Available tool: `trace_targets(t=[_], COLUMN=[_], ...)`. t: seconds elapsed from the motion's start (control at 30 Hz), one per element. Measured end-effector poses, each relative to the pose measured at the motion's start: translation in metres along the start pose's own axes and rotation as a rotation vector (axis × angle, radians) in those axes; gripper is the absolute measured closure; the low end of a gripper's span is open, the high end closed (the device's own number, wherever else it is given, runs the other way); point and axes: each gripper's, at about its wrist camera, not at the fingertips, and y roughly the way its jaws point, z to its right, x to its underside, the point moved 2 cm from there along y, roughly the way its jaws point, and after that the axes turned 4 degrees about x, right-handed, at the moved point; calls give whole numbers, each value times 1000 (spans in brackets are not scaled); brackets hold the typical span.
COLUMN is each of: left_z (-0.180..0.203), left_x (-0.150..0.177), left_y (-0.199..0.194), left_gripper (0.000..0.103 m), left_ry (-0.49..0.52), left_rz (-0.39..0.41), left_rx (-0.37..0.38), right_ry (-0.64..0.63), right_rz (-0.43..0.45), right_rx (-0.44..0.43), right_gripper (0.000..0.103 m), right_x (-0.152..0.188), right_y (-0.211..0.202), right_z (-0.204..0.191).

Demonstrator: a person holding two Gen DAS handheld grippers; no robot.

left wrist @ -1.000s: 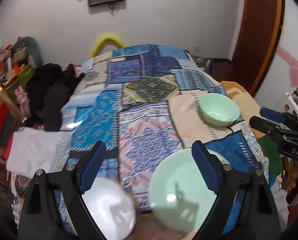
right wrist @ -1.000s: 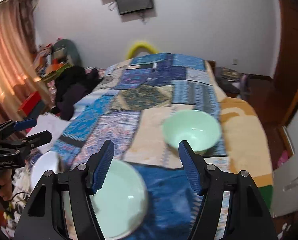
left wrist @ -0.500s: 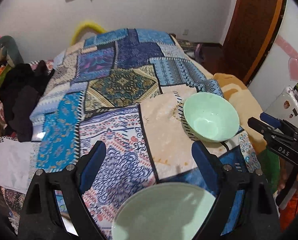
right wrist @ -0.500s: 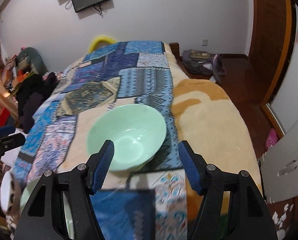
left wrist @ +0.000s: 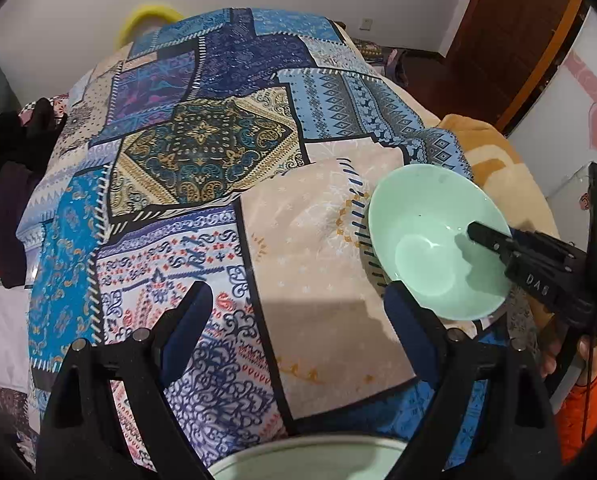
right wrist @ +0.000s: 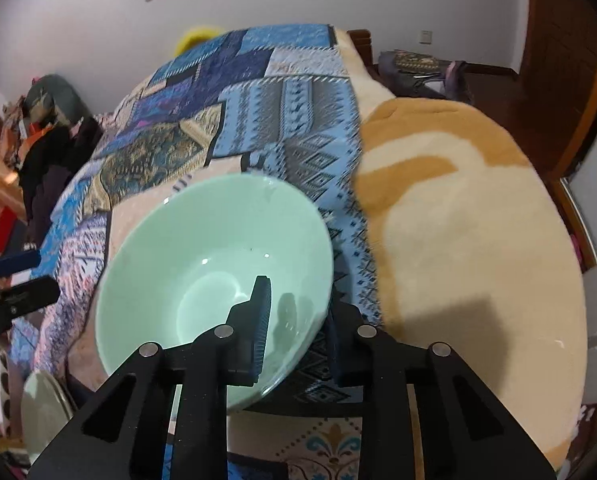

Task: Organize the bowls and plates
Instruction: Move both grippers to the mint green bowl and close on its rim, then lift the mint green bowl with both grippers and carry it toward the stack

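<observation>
A pale green bowl (right wrist: 202, 248) sits tilted on the patchwork bedspread (left wrist: 202, 152). My right gripper (right wrist: 296, 320) is closing on its near right rim, one finger inside the bowl and the other outside, with the wall pinched between the pads. The left wrist view shows the same bowl (left wrist: 422, 240) with the right gripper (left wrist: 486, 236) reaching in from the right. My left gripper (left wrist: 298, 312) hangs open over the bedspread, nothing between its fingers. A pale green plate (left wrist: 310, 460) lies just below it at the frame's bottom edge, and it also shows as the plate (right wrist: 42, 412) low left.
A cream and orange fleece blanket (right wrist: 458, 240) covers the bed's right side. Dark clothes (left wrist: 6, 184) are heaped at the left edge. A bag (right wrist: 418, 68) lies on the floor by a wooden door (left wrist: 510, 40). A white cabinet (left wrist: 578, 128) stands to the right.
Both grippers dropped closer to the bed. The right one reached the green bowl and narrowed its jaws over the rim. The left one passed beyond the green plate; the white plate left its view.
</observation>
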Motion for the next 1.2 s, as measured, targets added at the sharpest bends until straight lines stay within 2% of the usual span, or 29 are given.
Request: trace_targets(t=[0.27, 0.43, 0.47, 0.63, 0.73, 0.93, 1.2], left_z=[2, 3, 4, 7, 11, 17, 19], left_x=[-5, -5, -4, 3, 6, 10, 22], left_y=[26, 45, 49, 63, 64, 55, 20], left_gripper=[17, 42, 44, 74, 86, 86, 86], left_ry=[-12, -19, -17, -15, -9, 1, 2], left_rz=[-34, -86, -101, -151, -151, -134, -95], left_rx=[7, 25, 29, 55, 73, 58, 50], right_ry=[-106, -118, -119, -109, -96, -79, -72], right_rz=[-9, -31, -33, -50, -58, -63, -27], right_rx=[-44, -96, -99, -107, -98, -110, -124], right_gripper=[81, 81, 81, 81, 81, 81, 81], right_x=[7, 9, 9, 9, 10, 15, 20], right_y=[-3, 1, 1, 2, -1, -11, -39], right_z=[-21, -30, -32, -36, -38, -41, -50])
